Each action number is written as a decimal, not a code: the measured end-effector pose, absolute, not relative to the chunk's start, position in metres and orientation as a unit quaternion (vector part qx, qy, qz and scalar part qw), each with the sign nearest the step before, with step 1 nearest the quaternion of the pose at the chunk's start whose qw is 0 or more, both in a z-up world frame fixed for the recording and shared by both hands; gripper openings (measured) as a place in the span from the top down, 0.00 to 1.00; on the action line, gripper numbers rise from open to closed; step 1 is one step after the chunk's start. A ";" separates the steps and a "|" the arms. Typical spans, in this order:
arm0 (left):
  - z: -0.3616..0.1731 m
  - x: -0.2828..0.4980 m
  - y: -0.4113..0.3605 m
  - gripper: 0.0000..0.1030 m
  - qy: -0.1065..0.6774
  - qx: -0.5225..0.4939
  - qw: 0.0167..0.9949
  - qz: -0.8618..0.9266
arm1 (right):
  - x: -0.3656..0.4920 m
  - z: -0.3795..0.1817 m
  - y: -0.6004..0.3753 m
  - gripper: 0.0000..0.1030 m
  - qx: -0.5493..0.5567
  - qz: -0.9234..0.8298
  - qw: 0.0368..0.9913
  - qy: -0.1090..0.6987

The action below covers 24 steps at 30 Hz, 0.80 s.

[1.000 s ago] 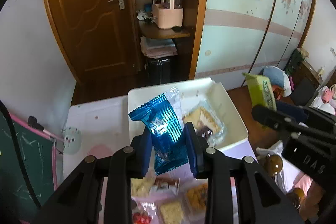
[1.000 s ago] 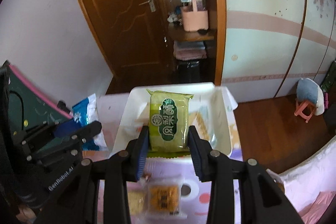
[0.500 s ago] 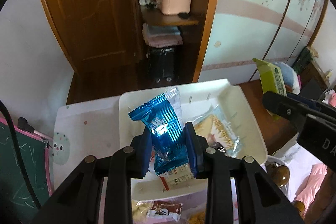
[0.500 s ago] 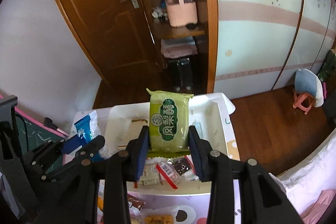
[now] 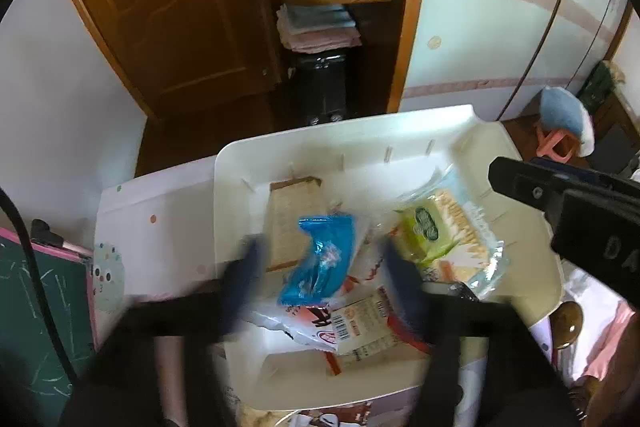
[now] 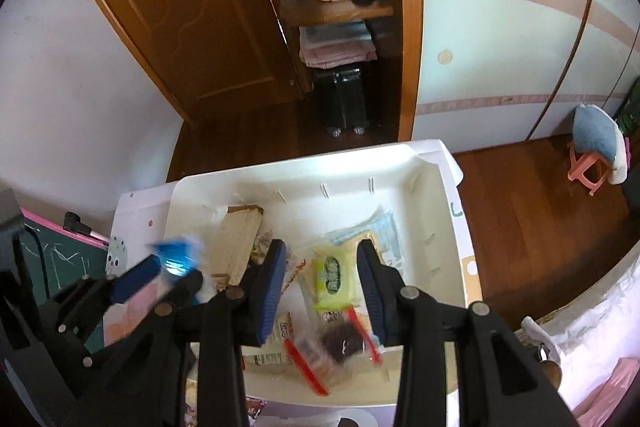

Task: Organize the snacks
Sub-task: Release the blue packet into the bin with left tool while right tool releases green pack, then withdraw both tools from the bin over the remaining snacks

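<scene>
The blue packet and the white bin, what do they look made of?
The blue packet looks like shiny foil or plastic film: it crinkles and glints. The white bin looks like smooth moulded plastic, slightly glossy, with rounded corners and ribbed walls.

Home bedroom: wardrobe (image 6: 500, 27), wooden door (image 6: 168, 7), folded towels (image 6: 336, 47).

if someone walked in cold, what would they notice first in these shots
Probably the white bin on the table, with snack packets heaped inside. The left gripper is blurred above it, its jaws opening, with a shiny blue packet loose between them. Right of that a lime-green packet lies in the bin between the open fingers of the right gripper, which do not touch it.
</scene>
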<state>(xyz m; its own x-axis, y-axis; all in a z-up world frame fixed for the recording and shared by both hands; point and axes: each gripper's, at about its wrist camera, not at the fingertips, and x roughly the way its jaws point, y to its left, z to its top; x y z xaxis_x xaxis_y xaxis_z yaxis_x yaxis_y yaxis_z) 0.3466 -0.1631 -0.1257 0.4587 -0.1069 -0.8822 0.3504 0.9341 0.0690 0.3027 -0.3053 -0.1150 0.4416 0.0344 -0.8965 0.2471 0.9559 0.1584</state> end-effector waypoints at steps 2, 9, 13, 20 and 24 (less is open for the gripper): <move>-0.127 0.343 -0.162 0.13 0.493 0.128 0.850 -0.134 | 0.302 -0.119 -0.307 0.60 0.153 -0.056 0.833 0.528; -0.130 0.337 -0.157 0.13 0.500 0.133 0.845 -0.136 | 0.298 -0.120 -0.307 0.53 0.164 -0.053 0.830 0.531; -0.125 0.334 -0.152 0.13 0.502 0.123 0.846 -0.134 | 0.293 -0.115 -0.306 0.53 0.166 -0.052 0.830 0.529; -0.108 0.323 -0.145 0.13 0.495 0.113 0.851 -0.134 | 0.282 -0.101 -0.302 0.53 0.167 -0.049 0.834 0.523; -0.096 0.312 -0.140 0.13 0.488 0.109 0.855 -0.134 | 0.272 -0.089 -0.298 0.53 0.165 -0.047 0.839 0.517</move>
<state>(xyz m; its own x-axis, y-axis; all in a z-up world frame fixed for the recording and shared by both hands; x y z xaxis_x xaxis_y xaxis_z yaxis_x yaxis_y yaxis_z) 0.3117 -0.1401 -0.0959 0.4867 -0.1233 -0.8648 0.3361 0.9402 0.0551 0.2716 -0.2982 -0.0886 0.4620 0.0921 -0.8821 0.2487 0.9412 0.2285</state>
